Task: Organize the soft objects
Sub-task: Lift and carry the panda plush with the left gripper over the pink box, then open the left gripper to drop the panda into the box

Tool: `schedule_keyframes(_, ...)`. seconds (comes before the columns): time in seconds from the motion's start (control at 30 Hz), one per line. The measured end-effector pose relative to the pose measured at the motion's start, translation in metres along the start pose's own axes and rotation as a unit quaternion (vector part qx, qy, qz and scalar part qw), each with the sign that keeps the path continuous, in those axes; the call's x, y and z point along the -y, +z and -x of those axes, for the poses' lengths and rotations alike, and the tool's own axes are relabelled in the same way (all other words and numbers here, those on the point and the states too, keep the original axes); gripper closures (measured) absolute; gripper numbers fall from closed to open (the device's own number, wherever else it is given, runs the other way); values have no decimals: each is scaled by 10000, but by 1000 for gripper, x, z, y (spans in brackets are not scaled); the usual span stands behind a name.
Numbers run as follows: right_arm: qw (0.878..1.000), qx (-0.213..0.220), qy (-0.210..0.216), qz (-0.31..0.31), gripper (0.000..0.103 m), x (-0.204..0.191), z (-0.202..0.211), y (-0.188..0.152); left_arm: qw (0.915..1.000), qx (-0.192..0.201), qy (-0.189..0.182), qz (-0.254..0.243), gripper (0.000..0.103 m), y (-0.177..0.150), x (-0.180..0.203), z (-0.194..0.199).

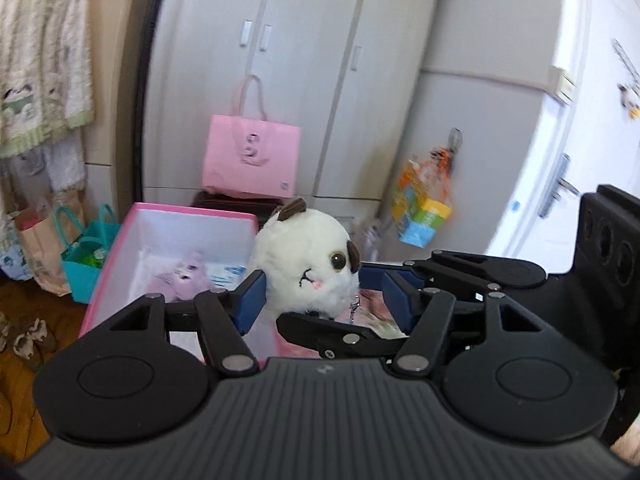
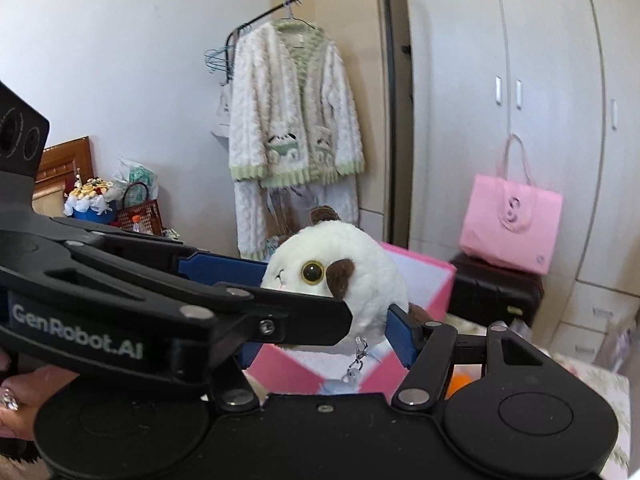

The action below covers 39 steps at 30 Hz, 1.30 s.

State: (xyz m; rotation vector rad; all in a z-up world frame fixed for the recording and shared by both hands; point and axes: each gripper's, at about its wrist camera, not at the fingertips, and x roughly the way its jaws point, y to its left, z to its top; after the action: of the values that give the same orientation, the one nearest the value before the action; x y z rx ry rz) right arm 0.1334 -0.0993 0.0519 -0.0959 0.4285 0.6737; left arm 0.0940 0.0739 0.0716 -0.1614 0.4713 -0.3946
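Where left view shows lilac plush (image 1: 182,276), right hides

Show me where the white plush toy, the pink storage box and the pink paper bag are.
white plush toy (image 1: 304,256), left wrist view, middle of its round body.
pink storage box (image 1: 192,210), left wrist view, its far rim.
pink paper bag (image 2: 510,226), right wrist view, centre of its front face.
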Motion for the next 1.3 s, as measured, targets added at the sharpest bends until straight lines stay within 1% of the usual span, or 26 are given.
schedule_keyframes(0.13, 9998, 48, 190, -34, 33, 3, -33, 9, 9995, -24, 179, 244, 41, 9, -29, -16)
schedule_keyframes(0.2, 9995, 17, 300, -106, 33, 9, -52, 11, 9989, -101, 281, 354, 42, 11, -43, -29)
schedule_keyframes(0.43, 9941, -540, 762, -548, 33, 34, -124, 3, 9947, -480, 592, 685, 42, 9, -87, -76)
schedule_keyframes(0.6, 9906, -958, 805, -557, 33, 37, -168, -4, 9896, -629, 869, 954, 42, 0, -110, -108)
schedule_keyframes(0.67, 9889, -1112, 794, -582, 33, 40, -180, -7, 9882, -698, 879, 1043, 42, -3, -118, -117)
schedule_keyframes(0.77, 9855, -1329, 853, -619, 32, 44, -192, -10, 9868, -765, 889, 1113, 42, -7, -125, -124)
schedule_keyframes(0.83, 9851, -1467, 825, -350, 31, 42, -196, -12, 9864, -822, 875, 1120, 42, -10, -129, -127)
schedule_keyframes(0.9, 9855, -1510, 767, -121, 31, 39, -200, -11, 9849, -866, 857, 1229, 41, -13, -133, -131)
schedule_keyframes(0.97, 9848, -1557, 766, -26, 31, 39, -204, -11, 9838, -828, 1009, 1227, 41, -15, -135, -134)
schedule_keyframes(1.0, 9847, -1561, 772, -21, 31, 40, -206, -10, 9837, -761, 1119, 1182, 39, -15, -134, -134)
schedule_keyframes(1.1, 9839, -1596, 800, -2, 28, 40, -203, -11, 9836, -596, 1383, 990, 38, -15, -130, -127)
schedule_keyframes(1.13, 9844, -1573, 794, 29, 25, 40, -200, -11, 9840, -559, 1411, 931, 36, -14, -129, -124)
schedule_keyframes(1.2, 9855, -1508, 780, 54, 25, 39, -192, -11, 9850, -520, 1431, 815, 34, -13, -125, -115)
schedule_keyframes(1.3, 9858, -1434, 876, -12, 25, 41, -175, -11, 9859, -458, 1470, 649, 34, -11, -118, -100)
